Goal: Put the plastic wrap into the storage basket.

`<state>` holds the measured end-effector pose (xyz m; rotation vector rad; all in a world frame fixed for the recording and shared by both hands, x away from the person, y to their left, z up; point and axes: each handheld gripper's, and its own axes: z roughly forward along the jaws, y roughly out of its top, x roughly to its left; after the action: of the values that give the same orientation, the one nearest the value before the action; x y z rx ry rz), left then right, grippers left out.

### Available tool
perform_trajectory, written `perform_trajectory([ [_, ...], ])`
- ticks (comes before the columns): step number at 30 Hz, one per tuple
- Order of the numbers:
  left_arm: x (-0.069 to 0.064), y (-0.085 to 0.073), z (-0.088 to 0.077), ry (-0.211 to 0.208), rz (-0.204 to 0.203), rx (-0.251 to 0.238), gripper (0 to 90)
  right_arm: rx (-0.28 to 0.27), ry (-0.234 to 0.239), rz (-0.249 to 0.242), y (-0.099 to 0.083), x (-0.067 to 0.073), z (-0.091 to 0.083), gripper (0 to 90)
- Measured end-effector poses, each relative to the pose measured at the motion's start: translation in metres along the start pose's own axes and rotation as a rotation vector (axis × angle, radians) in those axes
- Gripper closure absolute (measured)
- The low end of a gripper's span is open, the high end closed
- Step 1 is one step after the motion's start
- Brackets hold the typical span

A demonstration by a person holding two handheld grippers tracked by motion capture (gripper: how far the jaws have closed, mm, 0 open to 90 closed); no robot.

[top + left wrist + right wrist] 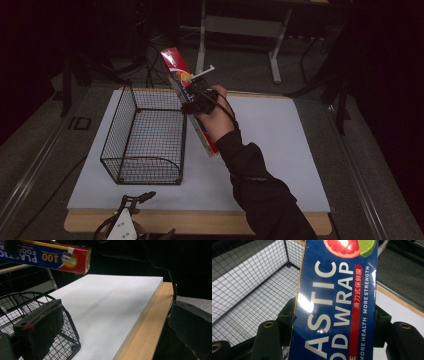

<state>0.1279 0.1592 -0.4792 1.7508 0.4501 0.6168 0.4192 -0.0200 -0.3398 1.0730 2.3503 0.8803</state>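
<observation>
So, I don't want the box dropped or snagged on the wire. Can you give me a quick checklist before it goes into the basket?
1. Right tongs shut on the plastic wrap box, jaws on both sides: ok.
2. Box off the table and beside the wire basket, not yet over its opening: not ok.
3. Basket upright with its open top free: ok.
4. Basket floor bare in the right gripper view: ok.
5. Left tongs open at the table's near edge, off the box's path: ok.
6. Whether the long box fits flat inside: cannot tell.
</observation>
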Motion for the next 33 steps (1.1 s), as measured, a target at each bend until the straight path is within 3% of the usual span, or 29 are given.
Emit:
perform_trajectory([
  [26, -0.004, 0.0, -0.007, 0.011, -0.008, -0.008, 0.3, -0.045, 0.064, -0.094, 0.042, 0.062, 0.021, 39.0],
  [33, -0.004, -0.001, -0.013, 0.029, -0.014, -0.012, 0.3, -0.063, 0.083, -0.094, 0.052, 0.079, 0.03, 38.9],
])
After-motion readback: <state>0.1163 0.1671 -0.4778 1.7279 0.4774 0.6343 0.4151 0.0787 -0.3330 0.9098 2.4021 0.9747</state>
